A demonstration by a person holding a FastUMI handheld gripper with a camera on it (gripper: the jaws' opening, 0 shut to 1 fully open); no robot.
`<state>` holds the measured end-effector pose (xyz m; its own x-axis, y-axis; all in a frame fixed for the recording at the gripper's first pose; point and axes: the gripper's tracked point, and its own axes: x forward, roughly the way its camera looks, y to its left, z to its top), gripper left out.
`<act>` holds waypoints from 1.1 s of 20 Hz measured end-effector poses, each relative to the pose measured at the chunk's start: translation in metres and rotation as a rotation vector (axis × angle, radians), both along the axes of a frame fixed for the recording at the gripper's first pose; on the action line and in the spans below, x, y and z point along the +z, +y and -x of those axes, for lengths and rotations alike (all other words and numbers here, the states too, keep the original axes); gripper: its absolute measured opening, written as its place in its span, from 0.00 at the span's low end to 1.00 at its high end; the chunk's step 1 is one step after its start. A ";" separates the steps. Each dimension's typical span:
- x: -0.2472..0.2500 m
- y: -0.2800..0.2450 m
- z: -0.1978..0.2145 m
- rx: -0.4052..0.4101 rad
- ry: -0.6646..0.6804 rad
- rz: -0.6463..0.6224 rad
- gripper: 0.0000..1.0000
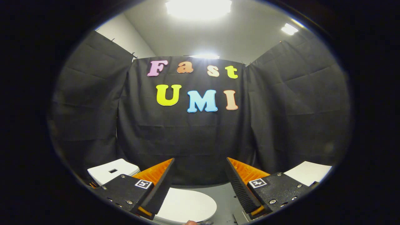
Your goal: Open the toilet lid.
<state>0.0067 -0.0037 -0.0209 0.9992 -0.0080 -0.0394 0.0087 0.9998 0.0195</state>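
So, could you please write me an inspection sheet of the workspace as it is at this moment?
Surface: grey floor, bare between the fingers.
Job's things: white toilet lid lying flat and closed, low between the fingers; white toilet tank beyond the left finger.
Clutter: a white flat-topped object beyond the right finger; what it is cannot be told.
Grippers: gripper open, fingers spread wide, above the lid and touching nothing.
Cables: nothing seen.
Surroundings: black cloth wall on three sides; bright ceiling lights overhead.
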 end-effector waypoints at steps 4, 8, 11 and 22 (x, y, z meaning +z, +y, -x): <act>-0.017 0.002 -0.005 -0.022 0.040 -0.041 0.96; -0.044 0.009 -0.007 -0.013 0.099 -0.086 0.96; -0.067 -0.005 -0.004 -0.031 0.150 -0.098 0.96; -0.176 -0.032 0.035 -0.032 0.288 -0.345 0.96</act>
